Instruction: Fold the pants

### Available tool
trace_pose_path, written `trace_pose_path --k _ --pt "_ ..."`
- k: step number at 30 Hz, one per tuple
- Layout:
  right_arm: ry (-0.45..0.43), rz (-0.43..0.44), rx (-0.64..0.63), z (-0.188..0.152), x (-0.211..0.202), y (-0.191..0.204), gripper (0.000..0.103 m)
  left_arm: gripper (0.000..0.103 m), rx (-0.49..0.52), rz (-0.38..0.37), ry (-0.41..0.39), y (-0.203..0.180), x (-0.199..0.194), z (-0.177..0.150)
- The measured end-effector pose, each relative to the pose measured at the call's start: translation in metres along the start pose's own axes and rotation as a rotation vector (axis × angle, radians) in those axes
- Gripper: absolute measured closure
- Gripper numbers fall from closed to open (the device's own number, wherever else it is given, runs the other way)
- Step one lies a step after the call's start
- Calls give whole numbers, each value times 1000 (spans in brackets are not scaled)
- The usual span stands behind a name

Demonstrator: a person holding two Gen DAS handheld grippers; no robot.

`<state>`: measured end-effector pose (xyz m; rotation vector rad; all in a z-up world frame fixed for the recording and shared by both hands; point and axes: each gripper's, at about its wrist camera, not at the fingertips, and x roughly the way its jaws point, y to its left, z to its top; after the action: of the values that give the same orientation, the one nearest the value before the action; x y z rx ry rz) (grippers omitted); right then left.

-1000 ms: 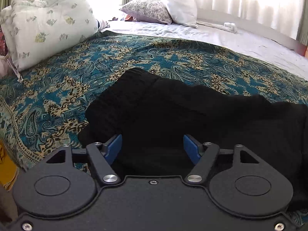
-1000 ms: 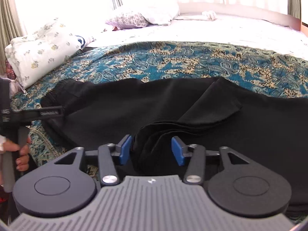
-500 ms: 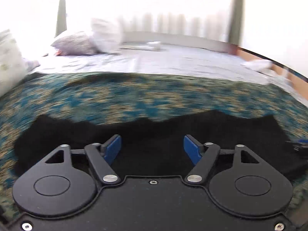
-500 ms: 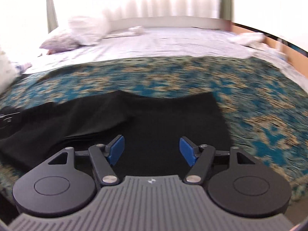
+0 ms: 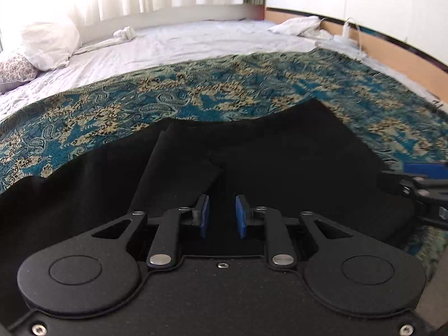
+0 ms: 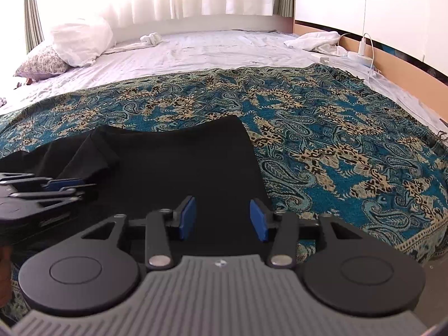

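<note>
black fabric fills the near part of both views: the pants (image 5: 280,156) lie spread flat on a teal paisley bedspread (image 5: 252,89) that covers the near half of the bed, with a loose flap folded over on their left part. at far left, by the bright curtains, a white pillow (image 5: 47,42) leans over a small floral pillow (image 5: 14,67) on the pale sheet (image 5: 196,44).

the left gripper (image 5: 222,215) hangs low over the middle of the pants, its blue pads (image 5: 204,215) drawn close with a narrow gap between them; the jaws are nearly together, and i cannot tell whether any cloth is caught in them. in the right wrist view it shows from the side at the left edge, just over the dark cloth.

further right, the right gripper (image 6: 222,218) sits over the right end of the pants (image 6: 182,168), near their straight right edge, where the bedspread (image 6: 350,140) begins. its jaws are spread wide and hold nothing. its tip also shows at the right edge of the left wrist view, beside the pants' corner.

at far right, a crumpled white cloth (image 6: 313,40) lies near a white cable (image 6: 366,42) along the wooden bed frame (image 6: 397,64).
</note>
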<state>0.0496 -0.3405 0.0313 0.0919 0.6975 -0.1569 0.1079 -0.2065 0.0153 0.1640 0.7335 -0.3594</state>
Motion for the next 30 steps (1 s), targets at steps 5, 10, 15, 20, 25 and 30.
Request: trace_pose_path --k 5,10,15,20,25,30 --pt "18 12 -5 -6 8 -1 46 82 -25 89 0 16 14 10" --pt "40 21 18 -12 15 -5 46 82 -56 203 -18 45 17 18" --pt "50 23 18 -14 18 -5 46 82 -94 270 -6 73 23 20" --pt "60 22 -20 -15 17 -1 39 66 -103 303 4 88 31 15" --pt "29 31 1 -16 4 -7 35 67 -136 318 -14 98 17 17" --pt "23 -10 -6 -20 -5 -16 34 70 -149 376 -82 106 -7 17"
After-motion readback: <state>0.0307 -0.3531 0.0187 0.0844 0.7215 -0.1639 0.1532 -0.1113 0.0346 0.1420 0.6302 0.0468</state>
